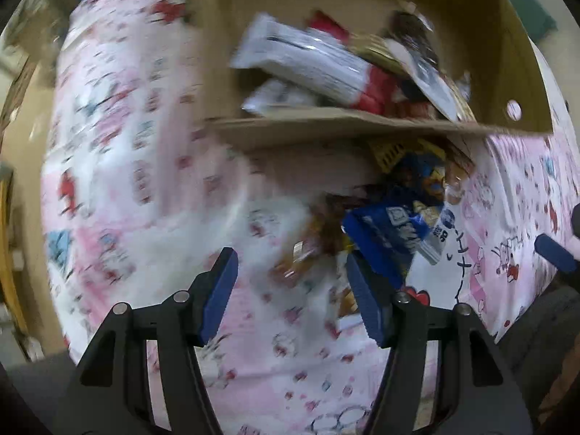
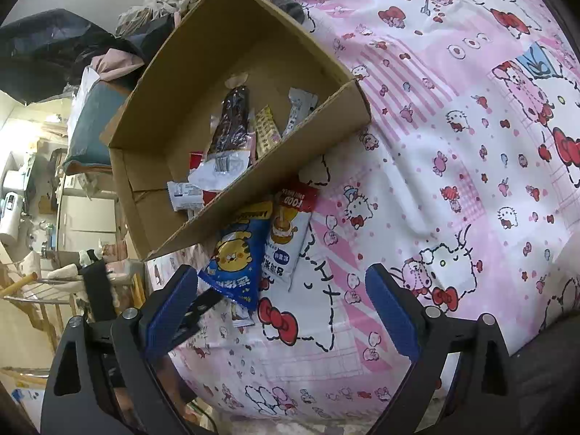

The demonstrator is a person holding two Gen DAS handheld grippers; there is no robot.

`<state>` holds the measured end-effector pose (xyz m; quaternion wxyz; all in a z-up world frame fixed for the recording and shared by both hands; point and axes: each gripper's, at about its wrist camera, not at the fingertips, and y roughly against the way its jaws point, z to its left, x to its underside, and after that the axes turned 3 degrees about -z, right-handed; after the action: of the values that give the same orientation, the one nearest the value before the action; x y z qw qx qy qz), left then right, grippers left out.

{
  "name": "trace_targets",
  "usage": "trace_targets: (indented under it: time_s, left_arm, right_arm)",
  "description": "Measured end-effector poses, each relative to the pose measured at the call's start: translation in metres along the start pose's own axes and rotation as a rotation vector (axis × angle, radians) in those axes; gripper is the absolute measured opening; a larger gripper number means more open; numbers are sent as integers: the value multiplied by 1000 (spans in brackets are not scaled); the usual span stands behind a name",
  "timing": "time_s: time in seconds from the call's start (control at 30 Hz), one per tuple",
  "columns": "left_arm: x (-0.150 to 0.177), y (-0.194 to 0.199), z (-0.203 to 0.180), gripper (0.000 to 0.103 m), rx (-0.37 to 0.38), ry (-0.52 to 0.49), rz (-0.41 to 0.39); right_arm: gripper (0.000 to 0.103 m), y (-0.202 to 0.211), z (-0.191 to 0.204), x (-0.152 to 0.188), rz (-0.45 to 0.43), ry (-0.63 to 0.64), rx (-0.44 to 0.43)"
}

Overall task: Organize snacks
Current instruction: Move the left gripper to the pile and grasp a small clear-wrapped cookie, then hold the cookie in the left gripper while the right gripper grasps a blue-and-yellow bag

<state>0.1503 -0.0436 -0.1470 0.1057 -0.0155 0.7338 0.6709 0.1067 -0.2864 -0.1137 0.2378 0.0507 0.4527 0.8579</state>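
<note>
We see a cardboard box (image 2: 232, 72) on the pink cloth (image 2: 453, 145), snacks inside; a blue packet (image 2: 235, 261) lies just outside it; our left gripper (image 1: 290, 297) half-open over blurred wrappers, grip unclear; right gripper (image 2: 282, 304) wide, empty.

I am carrying two matching tools: left gripper (image 1: 290, 301) and right gripper (image 2: 282, 311) are each showing black angular frames, round silver screws at the pivots, and ribbed blue pads (image 2: 391, 311).
</note>
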Motion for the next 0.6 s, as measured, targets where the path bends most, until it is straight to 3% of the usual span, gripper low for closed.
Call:
trace_targets:
  time_s: [0.03, 0.1, 0.17, 0.37, 0.6]
  left_arm:
    - [-1, -4, -6, 54, -11, -34, 0]
    - [-1, -10, -14, 25, -7, -87, 9]
    - [2, -13, -17, 17, -7, -105, 13]
    - [17, 12, -8, 14, 43, -21, 18]
    - [31, 61, 14, 14, 39, 117, -52]
  right_arm:
    - [96, 0, 0, 0, 1, 1, -2]
    - [96, 0, 1, -1, 1, 6, 1]
    - [96, 0, 1, -1, 3, 7, 2]
    - [96, -2, 2, 1, 22, 10, 1]
    - [95, -23, 17, 10, 136, -7, -111]
